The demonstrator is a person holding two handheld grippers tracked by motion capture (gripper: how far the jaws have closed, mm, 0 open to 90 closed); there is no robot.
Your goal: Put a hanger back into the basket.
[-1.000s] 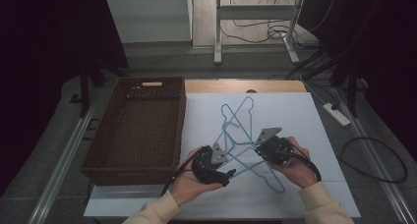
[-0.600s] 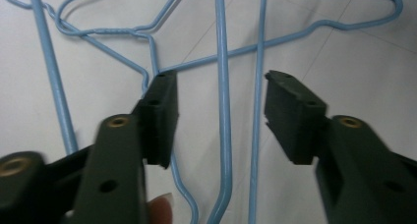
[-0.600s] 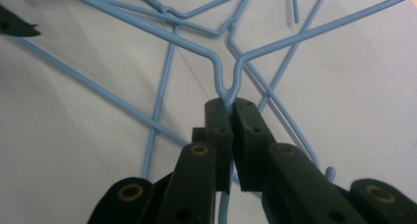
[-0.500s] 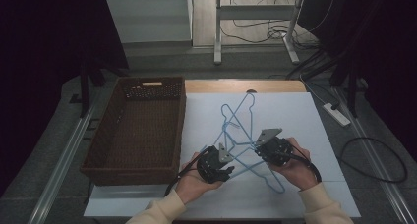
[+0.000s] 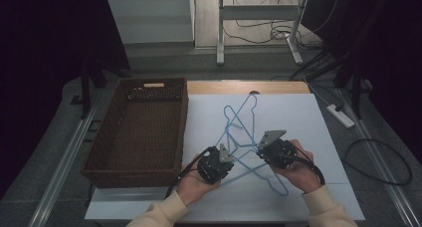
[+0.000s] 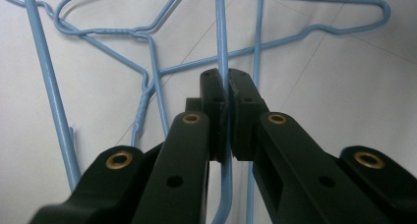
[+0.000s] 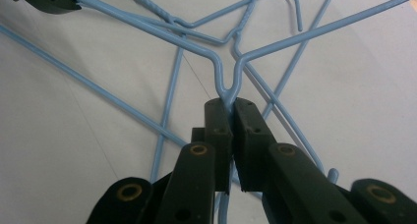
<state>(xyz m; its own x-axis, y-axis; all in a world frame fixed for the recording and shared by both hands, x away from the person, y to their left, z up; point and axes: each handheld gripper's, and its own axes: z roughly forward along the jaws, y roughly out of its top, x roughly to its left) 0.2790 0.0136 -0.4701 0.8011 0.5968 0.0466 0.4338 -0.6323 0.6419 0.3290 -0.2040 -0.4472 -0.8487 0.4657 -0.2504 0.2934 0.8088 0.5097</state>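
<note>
Tangled blue wire hangers (image 5: 239,137) on a desk (image 5: 328,137). The left gripper (image 6: 227,94) has just closed, pinching one wire; the right gripper (image 7: 232,111) pinches another. Untangling seems underway; next, probably pull them apart toward the basket (image 5: 134,137) at nine o'clock.

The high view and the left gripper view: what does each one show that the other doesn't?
The high view alone has the brown basket, both hands, the right gripper and the whole white sheet. The left gripper view alone reveals the left gripper clamped on one wire of the blue hangers; its jaws have just been closing. Both share the hangers and the sheet.
</note>
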